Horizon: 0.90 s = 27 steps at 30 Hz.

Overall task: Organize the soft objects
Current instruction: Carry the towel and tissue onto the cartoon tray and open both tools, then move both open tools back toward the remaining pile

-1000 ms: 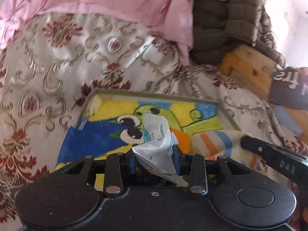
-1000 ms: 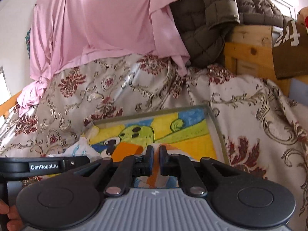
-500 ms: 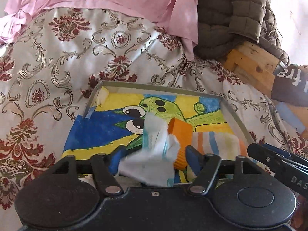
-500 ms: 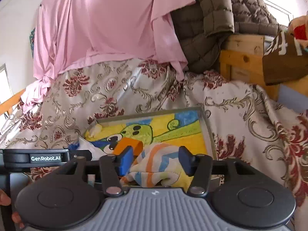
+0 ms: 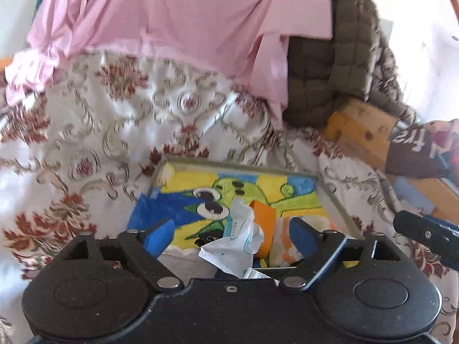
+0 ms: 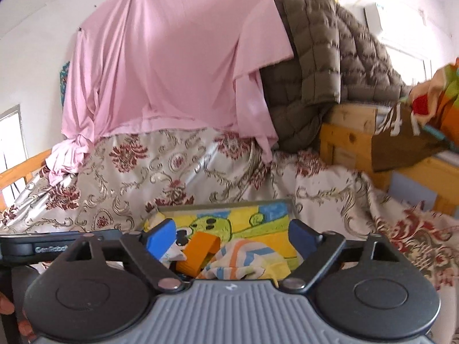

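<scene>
Spreading wide now, the left gripper [image 5: 231,238] has its jaws opening, blue pads well apart, and the crumpled white packet [image 5: 233,243] with teal print lies loose between them, touched by neither pad as far as the left wrist view shows. It lies in the tray [image 5: 334,197], a shallow grey-rimmed one whose floor is a bright cartoon picture in yellow, blue and green. Just right of the packet stands an orange block [image 5: 265,223], and past that a striped cloth [image 5: 284,238], mostly hidden behind the right-hand finger. Over on the other side, the right gripper [image 6: 232,238] is opening too, jaws wide, nothing pinched: the striped cloth [image 6: 243,261], orange, blue and white, sits heaped in the tray [image 6: 287,202] below and between its fingers [image 6: 159,238], with the orange block [image 6: 199,250] leaning just left of it and a scrap of the white packet [image 6: 172,255] peeking out by the left pad. Whether the cloth brushes the right pad is hard to say; the finger covers that edge. The tray rests on a floral bedspread [image 6: 143,172], cream with red blooms. Behind hangs a pink sheet [image 6: 172,66], and beside it an olive quilted jacket [image 6: 321,66] is slung over a wooden bed frame [image 6: 347,140]. In the left wrist view the black body of the other gripper [image 5: 424,235] pokes in at the right edge, and motion blur smears the bedspread [image 5: 86,132].
</scene>
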Motion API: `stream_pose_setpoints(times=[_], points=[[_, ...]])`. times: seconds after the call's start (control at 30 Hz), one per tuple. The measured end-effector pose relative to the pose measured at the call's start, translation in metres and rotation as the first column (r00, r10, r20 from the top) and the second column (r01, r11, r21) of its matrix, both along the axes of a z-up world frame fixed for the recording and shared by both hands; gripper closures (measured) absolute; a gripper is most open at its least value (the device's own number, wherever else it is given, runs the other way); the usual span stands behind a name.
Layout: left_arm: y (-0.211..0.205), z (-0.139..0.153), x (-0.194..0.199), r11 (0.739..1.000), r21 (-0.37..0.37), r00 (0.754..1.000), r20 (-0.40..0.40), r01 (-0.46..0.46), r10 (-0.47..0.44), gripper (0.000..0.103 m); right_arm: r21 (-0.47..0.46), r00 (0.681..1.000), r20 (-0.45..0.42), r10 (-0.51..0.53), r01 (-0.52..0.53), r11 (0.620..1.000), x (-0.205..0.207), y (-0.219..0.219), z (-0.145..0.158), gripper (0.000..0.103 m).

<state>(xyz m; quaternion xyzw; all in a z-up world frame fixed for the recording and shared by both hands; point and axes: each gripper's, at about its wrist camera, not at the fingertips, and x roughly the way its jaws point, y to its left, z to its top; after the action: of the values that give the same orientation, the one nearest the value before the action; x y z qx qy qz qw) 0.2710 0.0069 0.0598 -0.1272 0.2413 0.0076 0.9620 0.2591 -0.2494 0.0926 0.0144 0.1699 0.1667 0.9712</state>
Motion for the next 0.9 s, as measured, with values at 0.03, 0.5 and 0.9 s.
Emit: stream_pose_setpoints(times=[0.03,0.5,0.9], points=[[-0.001,0.004,-0.009,1.000,0.011,1.000,0.023,0.006,-0.006,0.014,0.003,1.000,0.011,-0.003,0.003,1.000,-0.007,0.000,0.003,0.010],[-0.005,0.034,-0.124,1.000,0.028,0.986,0.165,0.005,-0.010,0.001,0.009,0.997,0.066,-0.028,0.027,1.000,-0.117,0.001,-0.009,0.000],[-0.017,0.010,-0.188,0.988,0.144,0.988,0.139,0.052,-0.072,0.001,0.018,0.994,0.032,-0.103,0.102,0.995,-0.169,0.001,-0.044,0.000]])
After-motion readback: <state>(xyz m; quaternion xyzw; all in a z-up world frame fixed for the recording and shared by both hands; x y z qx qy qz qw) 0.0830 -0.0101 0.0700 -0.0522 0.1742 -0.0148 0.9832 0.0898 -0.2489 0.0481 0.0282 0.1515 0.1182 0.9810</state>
